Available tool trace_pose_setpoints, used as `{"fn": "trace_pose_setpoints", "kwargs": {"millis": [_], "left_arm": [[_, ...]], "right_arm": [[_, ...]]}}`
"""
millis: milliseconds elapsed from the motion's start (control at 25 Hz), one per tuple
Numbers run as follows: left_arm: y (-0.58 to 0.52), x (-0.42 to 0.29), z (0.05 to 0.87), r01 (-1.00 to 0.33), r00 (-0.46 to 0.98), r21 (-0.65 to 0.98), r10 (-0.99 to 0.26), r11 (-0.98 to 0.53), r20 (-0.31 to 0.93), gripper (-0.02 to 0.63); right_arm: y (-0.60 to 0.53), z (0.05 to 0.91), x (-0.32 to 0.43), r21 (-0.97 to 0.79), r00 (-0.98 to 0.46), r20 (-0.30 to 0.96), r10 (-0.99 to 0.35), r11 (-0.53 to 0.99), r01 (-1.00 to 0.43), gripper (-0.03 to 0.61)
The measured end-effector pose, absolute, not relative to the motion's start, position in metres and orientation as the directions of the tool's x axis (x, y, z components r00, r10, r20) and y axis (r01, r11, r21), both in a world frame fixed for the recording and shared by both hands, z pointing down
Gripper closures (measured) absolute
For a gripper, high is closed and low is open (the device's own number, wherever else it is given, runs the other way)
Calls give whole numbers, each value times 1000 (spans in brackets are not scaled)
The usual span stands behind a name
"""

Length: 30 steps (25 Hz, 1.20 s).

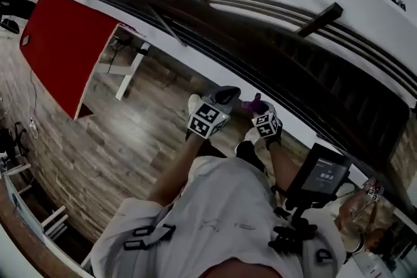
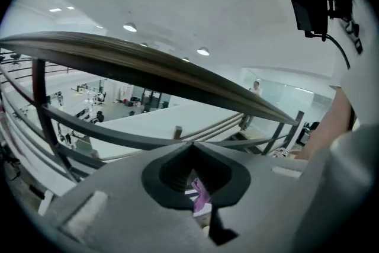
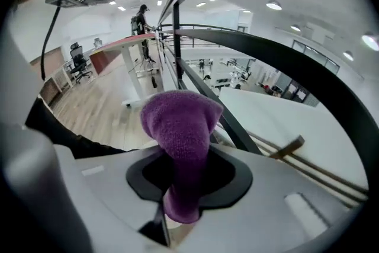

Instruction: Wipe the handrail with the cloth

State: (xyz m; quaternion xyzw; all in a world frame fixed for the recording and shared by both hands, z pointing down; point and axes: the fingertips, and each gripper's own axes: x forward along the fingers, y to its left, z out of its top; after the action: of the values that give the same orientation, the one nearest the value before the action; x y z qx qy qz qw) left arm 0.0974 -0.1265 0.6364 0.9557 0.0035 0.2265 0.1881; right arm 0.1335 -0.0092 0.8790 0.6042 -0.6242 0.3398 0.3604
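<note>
Bright ceiling lights [image 2: 129,27], strong fisheye warping, dark vignetted corners, blurred near foreground

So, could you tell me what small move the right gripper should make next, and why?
Probably bring the right gripper up to the handrail so the purple cloth lands on it: its tongs grip the cloth, which is not touching the rail yet.

Right gripper [image 3: 182,186]: jaws closed on a purple cloth [image 3: 180,121], which bulges up from centre toward 12 o'clock.
Railing [image 3: 296,71]: dark curved bars, sweeping from 12 to 4 o'clock.
Desk [image 3: 127,41]: red top, white legs, at 10 o'clock on the wood floor [image 3: 89,106].
Person [image 3: 141,18]: standing at 11 o'clock, beside the desk.
Office chairs [image 3: 77,56]: 9 o'clock.
Ceiling lights [image 3: 273,5]: 1 o'clock.
</note>
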Motion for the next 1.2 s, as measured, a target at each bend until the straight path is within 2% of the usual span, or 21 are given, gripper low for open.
{"fn": "trace_pose_setpoints", "kwargs": {"millis": [240,400,800,1040,1200], "left_arm": [[-246,17,658,-292,877,353,-101,-889,470,612],[-303,-26,676,-387,851,358,-180,-850,494,612],[-385,-77,708,-467,808,332,-242,-820,538,612],[-402,-106,727,-514,776,328,-266,-793,571,612],[-401,-112,734,-520,768,324,-266,-790,583,612]], "right_arm": [[-172,876,79,135,-9,816,-578,207,-969,463],[-270,885,53,215,10,806,-592,277,-936,462],[-465,910,42,345,85,784,-614,319,-883,465],[-524,940,40,439,157,796,-585,379,-815,465],[-530,951,37,429,162,804,-572,368,-825,467]]}}
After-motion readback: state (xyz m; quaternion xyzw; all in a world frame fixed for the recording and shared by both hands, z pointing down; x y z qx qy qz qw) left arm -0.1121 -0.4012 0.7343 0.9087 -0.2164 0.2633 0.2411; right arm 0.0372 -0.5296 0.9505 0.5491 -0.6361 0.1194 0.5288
